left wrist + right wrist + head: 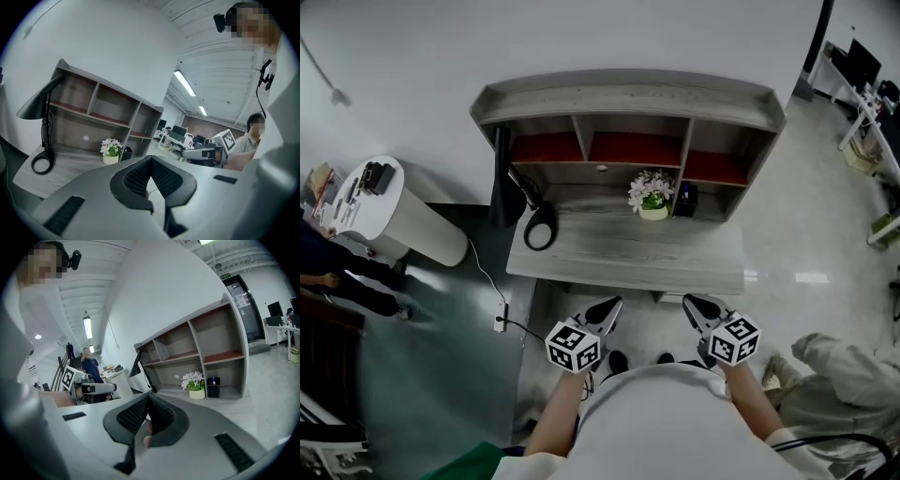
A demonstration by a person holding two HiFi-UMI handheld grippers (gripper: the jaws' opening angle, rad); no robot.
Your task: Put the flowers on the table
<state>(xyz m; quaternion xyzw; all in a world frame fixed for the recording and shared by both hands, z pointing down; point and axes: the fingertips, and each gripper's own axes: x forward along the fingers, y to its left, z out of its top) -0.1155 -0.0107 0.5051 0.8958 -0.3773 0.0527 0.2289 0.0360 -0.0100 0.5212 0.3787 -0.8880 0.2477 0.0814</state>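
**Both tongs shut and empty, flowers already on tabletop**

Nearest in the head view are the person's two forearms, one tool in each hand. The left tongs (615, 302) have their jaws together with nothing clamped; the left gripper view shows the two dark ribbed pads meeting at the tip (151, 159). The right tongs (690, 301) look the same: jaws together, nothing held, as the right gripper view confirms (147, 398). Both point toward the desk and sit short of its front edge, over the floor. They are side by side and apart, and neither touches the furniture. Each gripper view shows the other tool off to its side.

On the floor, left of the left tongs, a cable (483, 272) runs to a small white plug block.

Next is the grey wood tabletop (619, 248). The flowers (652, 190), white and pink in a small pale pot, stand upright at the back, right of centre. They are well apart from both tongs. Just beside them on the right is a black box (685, 199). A black lamp (504, 183) stands at the back left, with its ring base on the tabletop.

Farthest is the shelf unit (628, 98) over the tabletop, with red-floored cubbies.
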